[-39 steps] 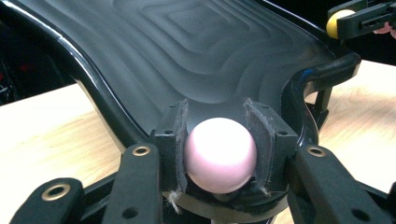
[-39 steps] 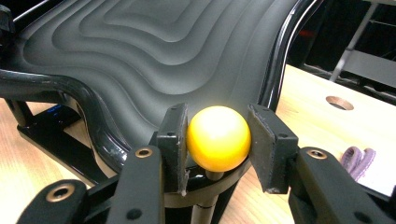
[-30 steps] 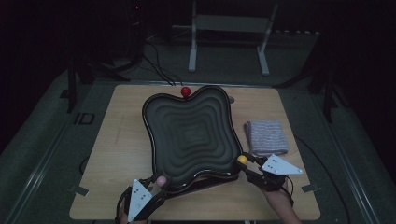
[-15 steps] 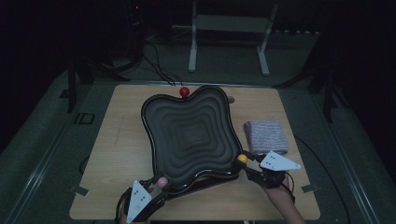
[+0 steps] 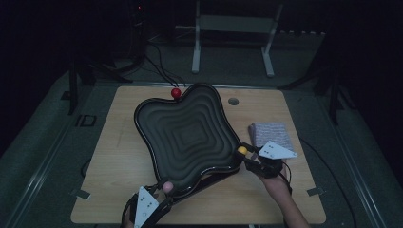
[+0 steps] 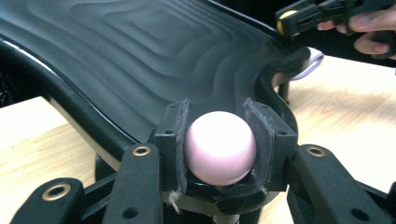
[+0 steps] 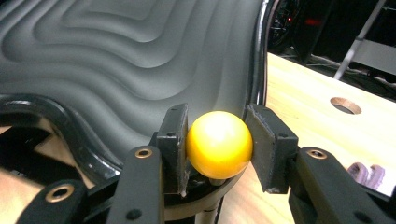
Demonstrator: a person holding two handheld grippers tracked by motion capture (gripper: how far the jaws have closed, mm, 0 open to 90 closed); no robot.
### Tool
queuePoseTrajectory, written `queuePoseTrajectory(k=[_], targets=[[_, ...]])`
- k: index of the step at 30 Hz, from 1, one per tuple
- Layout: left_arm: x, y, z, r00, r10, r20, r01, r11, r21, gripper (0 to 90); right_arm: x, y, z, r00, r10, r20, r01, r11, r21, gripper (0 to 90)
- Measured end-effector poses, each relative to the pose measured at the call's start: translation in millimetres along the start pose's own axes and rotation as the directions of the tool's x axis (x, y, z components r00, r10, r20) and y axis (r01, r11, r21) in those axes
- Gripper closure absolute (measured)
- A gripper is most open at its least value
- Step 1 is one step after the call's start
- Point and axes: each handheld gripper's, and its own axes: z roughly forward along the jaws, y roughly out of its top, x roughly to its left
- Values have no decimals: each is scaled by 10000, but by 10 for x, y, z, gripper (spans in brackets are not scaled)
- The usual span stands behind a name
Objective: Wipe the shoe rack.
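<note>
A: Dark room, black stands and cables behind, and a pale wooden worktop (image 5: 119, 156) lit in the middle. The landmark is the big black wavy-edged tray with stepped ripples (image 5: 187, 135), sitting on that worktop. What is different from a second ago?

B: The tray has turned a little: its right near corner, with the glossy yellow knob ball (image 5: 242, 150), has swung outward toward the folded grey cloth (image 5: 271, 134) lying to the right of the tray. The right claw (image 5: 247, 154) went with it. The left claw (image 5: 164, 190), at the tray's near left corner, has barely shifted.

A: So the tray is being steered by its corner knobs?

B: I'd judge so, a tilt or turn is under way. The right claw is clenched on the yellow ball (image 7: 219, 144); one pad touches it, the other looks a shade off, hard to be sure. The left claw (image 6: 219, 149) is grasping the pale pink knob ball (image 6: 219, 147), pads tight on both sides.

A: Anything inside the tray?

B: Nothing that I can make out. A small red ball (image 5: 176, 92) sits at its far rim.
</note>
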Motion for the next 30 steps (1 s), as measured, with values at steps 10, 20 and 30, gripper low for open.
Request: queuePoseTrajectory(k=[10, 20, 30], targets=[[-23, 6, 28, 9999, -124, 45, 124, 9999, -30, 597, -103, 87, 250, 9997, 217, 80, -216, 9998, -27, 593], [-56, -4, 38, 9996, -248, -161, 246, 9996, -128, 597, -355, 182, 83, 9962, 774, -392, -780, 9969, -121, 396], [-58, 2, 35, 9994, -308, -175, 306, 9995, -86, 597, -995, 108, -273, 9524, 2153, 2156, -2102, 9765, -469, 344]])
